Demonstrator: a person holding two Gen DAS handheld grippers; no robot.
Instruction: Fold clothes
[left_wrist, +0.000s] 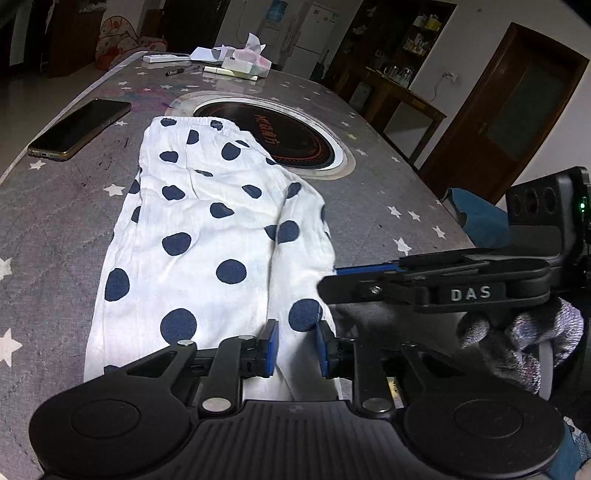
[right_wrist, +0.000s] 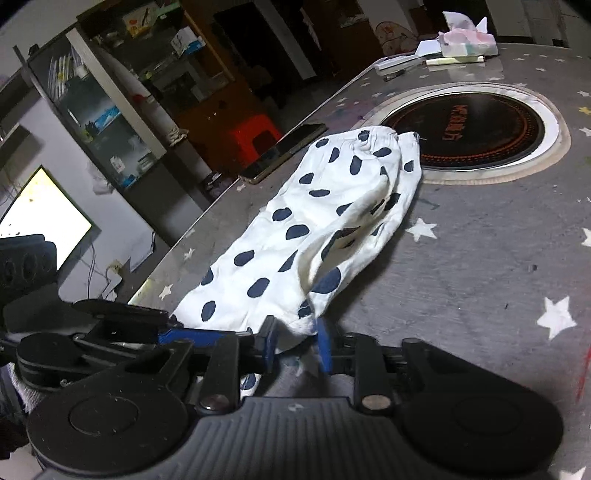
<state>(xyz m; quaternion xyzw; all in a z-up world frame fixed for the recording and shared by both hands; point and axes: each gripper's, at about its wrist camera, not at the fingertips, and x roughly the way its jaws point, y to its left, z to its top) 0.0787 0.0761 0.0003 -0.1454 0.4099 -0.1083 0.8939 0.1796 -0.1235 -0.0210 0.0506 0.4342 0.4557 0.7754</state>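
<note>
A: White cotton with navy dots, the trousers (left_wrist: 207, 236) lie lengthwise on the table (left_wrist: 55, 229), waistband touching the round hob (left_wrist: 295, 136), hems nearest both tools.

B: What has the right tool (right_wrist: 295, 345) got?

A: Its pads look parted with the hem corner between them, though I judge it nearly shut on that thin fabric. The left tool (left_wrist: 295, 349) stands part open over the other hem, gripping nothing I can tell.

B: So how to fold well?

A: Probably close the left tool on its hem first, then carry both hems level toward the hob so the edges meet the waistband squarely.
</note>
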